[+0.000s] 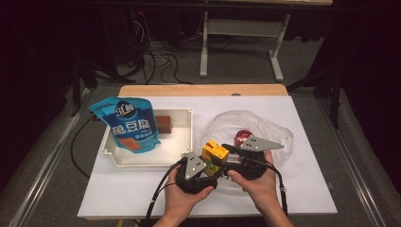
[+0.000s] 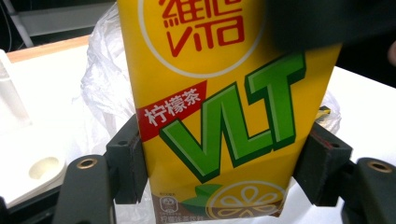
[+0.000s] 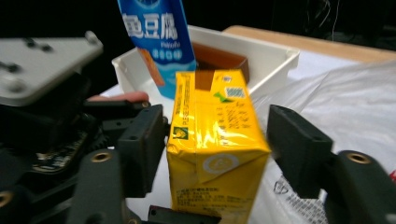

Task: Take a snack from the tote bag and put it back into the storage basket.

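Yellow drink carton (image 1: 215,152), upright at lower centre over the bench (image 1: 142,189), is gripped by the left claw (image 2: 224,158) across its width, while the right claw (image 3: 215,149) is spread around it, untouching.

One yellow drink carton (image 1: 215,152), one blue snack pouch (image 1: 128,124), one brown block (image 1: 164,124), one white tray (image 1: 147,159), one clear plastic bag (image 1: 279,137) and one red round thing (image 1: 244,136) inside it — plus two grippers, left (image 1: 207,166) and right (image 1: 228,147) — all on one table (image 1: 118,194).
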`<state>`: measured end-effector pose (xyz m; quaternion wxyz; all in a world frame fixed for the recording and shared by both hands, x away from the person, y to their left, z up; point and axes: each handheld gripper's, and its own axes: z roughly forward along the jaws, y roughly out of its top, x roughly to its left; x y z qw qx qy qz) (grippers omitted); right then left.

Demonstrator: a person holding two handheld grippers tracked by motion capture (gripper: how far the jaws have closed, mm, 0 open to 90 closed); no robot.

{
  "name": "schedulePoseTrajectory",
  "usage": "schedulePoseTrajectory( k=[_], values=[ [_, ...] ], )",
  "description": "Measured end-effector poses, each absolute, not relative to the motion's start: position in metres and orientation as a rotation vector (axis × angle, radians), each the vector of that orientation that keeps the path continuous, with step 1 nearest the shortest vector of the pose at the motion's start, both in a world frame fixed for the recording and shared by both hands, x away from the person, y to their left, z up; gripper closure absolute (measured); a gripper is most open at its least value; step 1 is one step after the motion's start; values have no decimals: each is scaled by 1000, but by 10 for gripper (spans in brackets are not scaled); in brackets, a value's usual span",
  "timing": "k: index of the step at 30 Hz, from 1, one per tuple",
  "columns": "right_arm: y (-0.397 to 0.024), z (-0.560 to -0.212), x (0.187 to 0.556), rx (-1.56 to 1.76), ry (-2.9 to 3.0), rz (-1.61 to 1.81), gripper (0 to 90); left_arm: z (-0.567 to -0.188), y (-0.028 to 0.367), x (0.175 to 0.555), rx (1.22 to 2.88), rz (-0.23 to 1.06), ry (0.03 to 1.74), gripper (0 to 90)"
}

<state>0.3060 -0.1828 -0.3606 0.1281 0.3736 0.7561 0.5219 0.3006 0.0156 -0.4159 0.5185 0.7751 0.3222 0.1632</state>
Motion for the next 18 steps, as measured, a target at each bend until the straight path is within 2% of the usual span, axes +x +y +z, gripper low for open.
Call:
schedulePoseTrajectory(
  k=[6, 18],
  values=[
    [-196, -351, 303, 1072, 2164, 1550, 295, -412, 23, 304, 1843, 398, 777, 309],
    [-221, -353, 301, 1107, 2113, 1504, 292, -403, 43, 308, 1800, 414, 812, 308]
  ],
)
